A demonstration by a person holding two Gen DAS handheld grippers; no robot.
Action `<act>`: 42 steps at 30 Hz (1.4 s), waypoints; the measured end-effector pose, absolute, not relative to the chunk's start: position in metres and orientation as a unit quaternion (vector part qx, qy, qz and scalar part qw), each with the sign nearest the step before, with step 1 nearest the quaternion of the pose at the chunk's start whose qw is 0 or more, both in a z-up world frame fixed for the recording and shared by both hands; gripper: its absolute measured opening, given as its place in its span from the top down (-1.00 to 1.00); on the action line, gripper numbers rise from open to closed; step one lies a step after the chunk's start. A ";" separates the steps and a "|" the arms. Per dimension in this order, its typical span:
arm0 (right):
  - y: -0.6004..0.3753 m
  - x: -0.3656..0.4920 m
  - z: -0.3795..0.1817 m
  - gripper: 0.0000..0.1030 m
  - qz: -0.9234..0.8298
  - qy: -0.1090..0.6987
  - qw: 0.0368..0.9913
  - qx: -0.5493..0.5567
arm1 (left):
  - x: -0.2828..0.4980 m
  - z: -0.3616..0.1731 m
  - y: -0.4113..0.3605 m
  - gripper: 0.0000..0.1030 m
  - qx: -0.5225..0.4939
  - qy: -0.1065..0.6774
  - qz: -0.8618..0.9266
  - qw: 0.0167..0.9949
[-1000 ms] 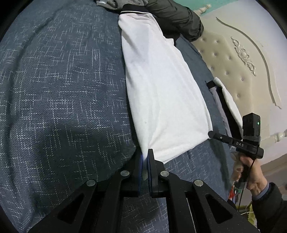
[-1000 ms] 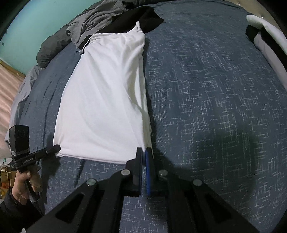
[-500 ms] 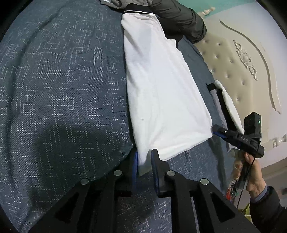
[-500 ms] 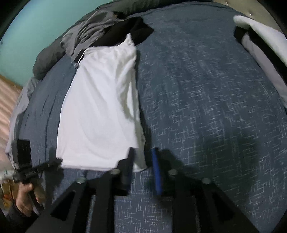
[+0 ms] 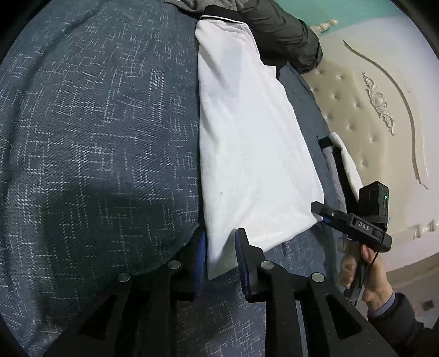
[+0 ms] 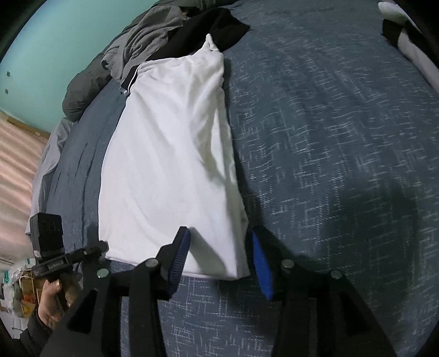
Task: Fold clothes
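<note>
Found the white shirt (image 5: 247,137) lying on the dark blue bedcover (image 5: 96,137), folded lengthwise into one long strip, hem end nearest both cameras. Noted a black collar edged with a thin white line at its far end.

Saw the left gripper (image 5: 221,241) with its fingers parted moderately, one hem corner of the shirt lying loose in the gap, touching the blue pad on one side but not pinched. Saw the right gripper (image 6: 221,236) spread much wider, straddling the other hem corner, blue pads standing clear of the cloth on both sides. Gripped nothing with either.

Read "DAS" in pale letters on a label (image 5: 363,226) on the side of the right gripper's body, from the left wrist view; made out a small green light on the black camera block above it. Could not read the writing on the left gripper's body in the right wrist view: too small and blurred.

Made out the right hand (image 5: 367,274) around its handle, dark sleeve over a blue cuff, and the left hand (image 6: 52,296) around the other.

Noted a rumpled grey garment (image 6: 148,35) and a black garment (image 6: 219,24) touching the collar end, a cream tufted headboard (image 5: 370,123) beyond the bed, and a teal wall (image 6: 55,41).
</note>
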State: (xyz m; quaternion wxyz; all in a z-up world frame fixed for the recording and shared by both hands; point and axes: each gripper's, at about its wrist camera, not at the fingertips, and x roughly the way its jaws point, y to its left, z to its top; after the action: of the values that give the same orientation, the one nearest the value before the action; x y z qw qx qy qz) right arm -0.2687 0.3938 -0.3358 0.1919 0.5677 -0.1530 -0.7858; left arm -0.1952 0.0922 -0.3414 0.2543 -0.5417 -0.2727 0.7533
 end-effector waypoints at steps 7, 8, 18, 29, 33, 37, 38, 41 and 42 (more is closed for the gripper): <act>0.394 -0.270 -0.342 0.11 -0.784 -0.156 0.209 0.563 | -0.196 -0.342 0.107 0.56 -0.532 -0.269 0.766 0.242; 0.393 -0.271 -0.342 0.11 -0.785 -0.155 0.211 0.562 | -0.196 -0.342 0.106 0.56 -0.531 -0.271 0.766 0.242; 0.382 -0.274 -0.347 0.56 -0.789 -0.148 0.230 0.551 | -0.191 -0.337 0.111 0.83 -0.515 -0.258 0.785 0.230; 0.385 -0.274 -0.319 0.71 -0.786 -0.177 0.270 0.527 | -0.186 -0.287 0.116 0.85 -0.477 -0.266 0.803 0.239; 0.385 -0.272 -0.285 0.72 -0.792 -0.179 0.291 0.506 | -0.184 -0.244 0.118 0.86 -0.462 -0.258 0.814 0.239; 0.385 -0.272 -0.248 0.72 -0.798 -0.179 0.299 0.491 | -0.181 -0.193 0.121 0.86 -0.445 -0.251 0.826 0.238; 0.386 -0.272 -0.236 0.72 -0.801 -0.177 0.302 0.486 | -0.181 -0.182 0.122 0.86 -0.441 -0.252 0.828 0.237; 0.395 -0.268 -0.206 0.72 -0.803 -0.180 0.314 0.474 | -0.178 -0.153 0.128 0.86 -0.432 -0.246 0.834 0.237; 0.397 -0.268 -0.197 0.72 -0.802 -0.181 0.319 0.472 | -0.177 -0.144 0.130 0.86 -0.429 -0.245 0.836 0.238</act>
State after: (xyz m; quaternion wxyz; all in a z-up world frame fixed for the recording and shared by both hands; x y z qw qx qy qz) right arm -0.2679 0.3975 -0.1965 0.3186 0.4722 -0.1811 -0.8017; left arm -0.1773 0.1302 -0.1438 0.2379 -0.4288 -0.2447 0.8365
